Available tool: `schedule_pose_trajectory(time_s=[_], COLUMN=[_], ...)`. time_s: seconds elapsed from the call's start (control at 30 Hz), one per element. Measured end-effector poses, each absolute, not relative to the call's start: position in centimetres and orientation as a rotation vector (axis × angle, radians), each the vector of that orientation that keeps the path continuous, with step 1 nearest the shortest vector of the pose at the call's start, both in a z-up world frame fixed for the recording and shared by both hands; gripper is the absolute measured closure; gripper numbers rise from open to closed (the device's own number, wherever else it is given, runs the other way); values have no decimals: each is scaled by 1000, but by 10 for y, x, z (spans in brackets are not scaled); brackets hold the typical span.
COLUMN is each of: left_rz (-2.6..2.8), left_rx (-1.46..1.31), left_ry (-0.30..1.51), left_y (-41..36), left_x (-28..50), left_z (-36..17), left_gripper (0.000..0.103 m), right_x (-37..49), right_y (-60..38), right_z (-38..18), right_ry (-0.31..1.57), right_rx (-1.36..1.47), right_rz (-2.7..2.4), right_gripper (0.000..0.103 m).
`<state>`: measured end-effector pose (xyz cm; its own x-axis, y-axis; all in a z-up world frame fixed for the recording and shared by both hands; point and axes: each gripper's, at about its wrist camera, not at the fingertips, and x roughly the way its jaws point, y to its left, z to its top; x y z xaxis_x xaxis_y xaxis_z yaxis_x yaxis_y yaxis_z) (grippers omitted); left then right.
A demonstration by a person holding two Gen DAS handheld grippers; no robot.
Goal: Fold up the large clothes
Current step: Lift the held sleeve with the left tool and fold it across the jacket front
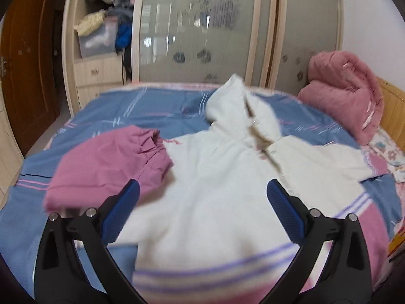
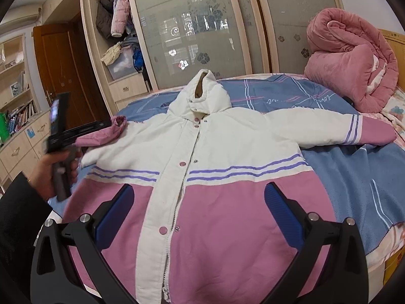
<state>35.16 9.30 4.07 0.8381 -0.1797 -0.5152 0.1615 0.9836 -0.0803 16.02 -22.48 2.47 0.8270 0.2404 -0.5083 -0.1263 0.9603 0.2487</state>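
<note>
Blue bedspread [image 2: 354,177] bare around spread jacket [image 2: 215,202]; both tongs [image 1: 202,207] [image 2: 200,210] wide open, empty.

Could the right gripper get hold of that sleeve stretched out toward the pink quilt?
Probably yes. The right gripper is open above the jacket, and the outstretched sleeve lies flat on the bed with nothing over it; the pink quilt sits behind it.

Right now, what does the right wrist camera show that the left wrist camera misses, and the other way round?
Only the right wrist view shows the person's left hand holding the other tool, the bookshelf, and the jacket's pink lower half with its snaps. Only the left wrist view shows the folded-in pink sleeve up close. Both show the jacket spread on the blue bedsheet, the rolled pink quilt, the wardrobe, and open jaws holding nothing.
</note>
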Motion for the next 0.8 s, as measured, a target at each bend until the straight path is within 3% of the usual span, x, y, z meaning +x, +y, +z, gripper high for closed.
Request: schedule_pose_trajectory(time_s=[0.2, 0.4, 0.8], left_rz=[-140, -95, -145], left_rx=[-70, -39, -48], left_ry=[529, 529, 589], left_y=[75, 55, 47], left_x=[261, 191, 180], left_z=[55, 28, 22], left_gripper=[2, 2, 2], right_x=[155, 157, 154], right_y=[-222, -223, -233], right_z=[28, 23, 17], right_ry=[547, 547, 549], right_rx=[203, 189, 177], right_rz=[204, 174, 110], right_gripper=[1, 1, 1])
